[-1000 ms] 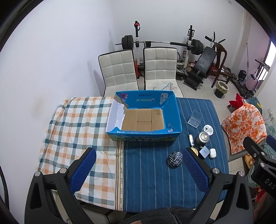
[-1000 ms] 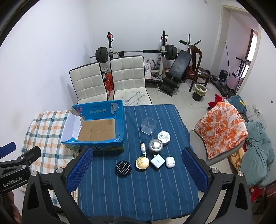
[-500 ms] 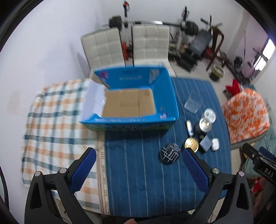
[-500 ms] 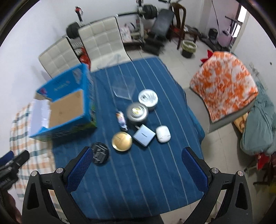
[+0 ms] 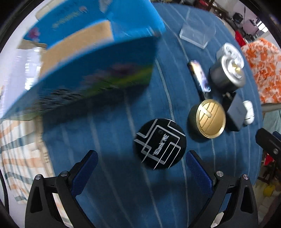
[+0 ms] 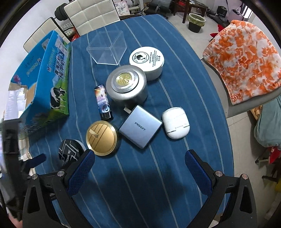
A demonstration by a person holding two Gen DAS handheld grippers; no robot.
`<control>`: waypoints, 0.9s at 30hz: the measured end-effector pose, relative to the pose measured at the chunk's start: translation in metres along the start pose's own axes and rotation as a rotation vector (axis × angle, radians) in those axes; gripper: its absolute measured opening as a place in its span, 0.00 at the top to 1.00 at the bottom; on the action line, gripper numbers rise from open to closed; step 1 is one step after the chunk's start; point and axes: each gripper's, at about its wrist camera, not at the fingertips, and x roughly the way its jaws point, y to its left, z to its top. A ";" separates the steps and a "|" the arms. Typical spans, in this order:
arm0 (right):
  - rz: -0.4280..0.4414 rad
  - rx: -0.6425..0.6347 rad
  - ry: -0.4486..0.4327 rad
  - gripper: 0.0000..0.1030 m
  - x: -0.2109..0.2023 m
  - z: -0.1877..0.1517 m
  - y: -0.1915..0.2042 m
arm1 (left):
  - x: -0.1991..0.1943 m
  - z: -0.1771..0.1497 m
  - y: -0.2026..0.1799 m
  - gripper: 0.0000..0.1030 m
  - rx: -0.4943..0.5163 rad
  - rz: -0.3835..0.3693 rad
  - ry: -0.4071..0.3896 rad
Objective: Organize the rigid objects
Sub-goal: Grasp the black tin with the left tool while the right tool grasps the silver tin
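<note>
Several small items lie on the blue striped cloth: a black round compact (image 5: pixel 160 143), a gold-lidded tin (image 6: pixel 101 138), a grey PISEN charger (image 6: pixel 140 126), a white earbud case (image 6: pixel 176 122), a silver tin (image 6: pixel 126 87), a white cream jar (image 6: pixel 147 61), a lighter (image 6: pixel 103 101) and a clear plastic box (image 6: pixel 107 47). An open blue carton (image 5: pixel 84 57) stands at the left. My left gripper (image 5: pixel 140 171) is open, low over the cloth, just before the black compact. My right gripper (image 6: pixel 139 165) is open, just before the charger.
A checked cloth (image 5: pixel 19 150) covers the table's left part. A chair with an orange floral cover (image 6: pixel 244 57) stands at the right edge. White chairs (image 6: pixel 91 15) and gym gear stand beyond the far edge. The left gripper's body shows in the right wrist view (image 6: pixel 14 140).
Both grippers have dropped from high above the table down close to the items. The left one closed in on the black compact, the right one on the charger group.
</note>
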 end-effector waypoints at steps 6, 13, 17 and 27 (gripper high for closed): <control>0.018 0.001 -0.008 0.00 0.007 0.015 -0.001 | 0.031 0.003 -0.015 0.10 0.024 -0.005 0.025; 0.054 0.052 -0.034 0.00 0.010 0.050 0.002 | 0.038 -0.003 -0.023 0.28 -0.020 -0.012 0.008; 0.056 0.074 -0.032 0.00 0.026 0.077 0.008 | 0.024 0.000 -0.016 0.28 -0.084 0.044 -0.026; 0.049 0.086 0.129 0.23 0.092 0.122 0.016 | 0.040 0.005 0.003 0.28 -0.192 0.035 0.005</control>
